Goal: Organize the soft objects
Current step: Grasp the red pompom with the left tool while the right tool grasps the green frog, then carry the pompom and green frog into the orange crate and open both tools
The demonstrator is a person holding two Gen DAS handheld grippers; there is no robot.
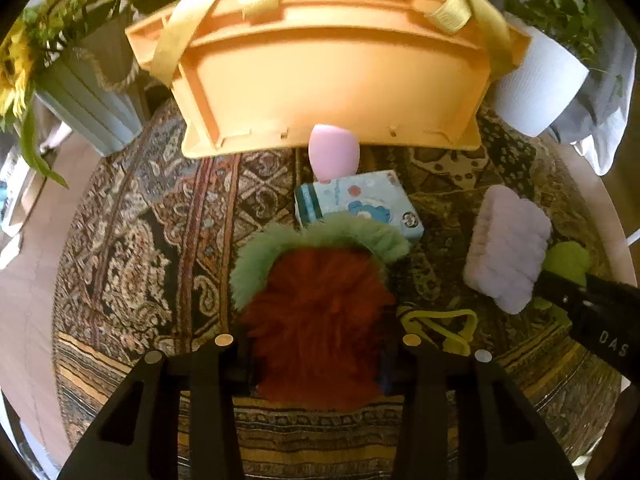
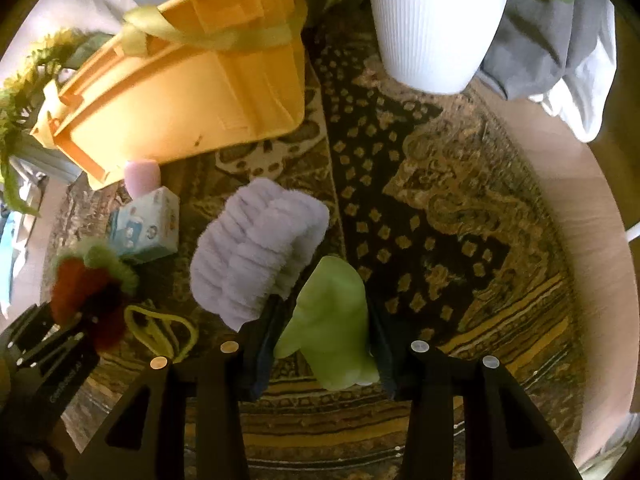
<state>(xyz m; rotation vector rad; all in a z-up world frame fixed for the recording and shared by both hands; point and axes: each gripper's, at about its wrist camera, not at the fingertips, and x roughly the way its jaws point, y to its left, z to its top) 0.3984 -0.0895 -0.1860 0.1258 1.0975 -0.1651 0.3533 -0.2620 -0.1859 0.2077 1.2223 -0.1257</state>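
Observation:
My left gripper [image 1: 316,340] is shut on a fluffy red-and-green plush [image 1: 316,312], held over the patterned cloth; it also shows in the right wrist view [image 2: 88,292]. My right gripper [image 2: 322,344] is shut on a soft light-green toy [image 2: 332,320]. A lilac fluffy cloth [image 2: 256,256] lies just left of the right gripper, touching its left finger; it also shows in the left wrist view [image 1: 508,248]. A pink egg-shaped sponge [image 1: 334,152] stands before the orange basket [image 1: 328,76]. A yellow-green cord [image 1: 440,324] lies on the cloth.
A small blue printed box [image 1: 360,204] sits beyond the plush. A white ribbed pot [image 2: 432,28] stands at the back right, a grey pot with sunflowers [image 1: 80,92] at the back left. Grey-white fabric [image 2: 560,52] lies beside the white pot. The round table's edge [image 2: 592,240] is at the right.

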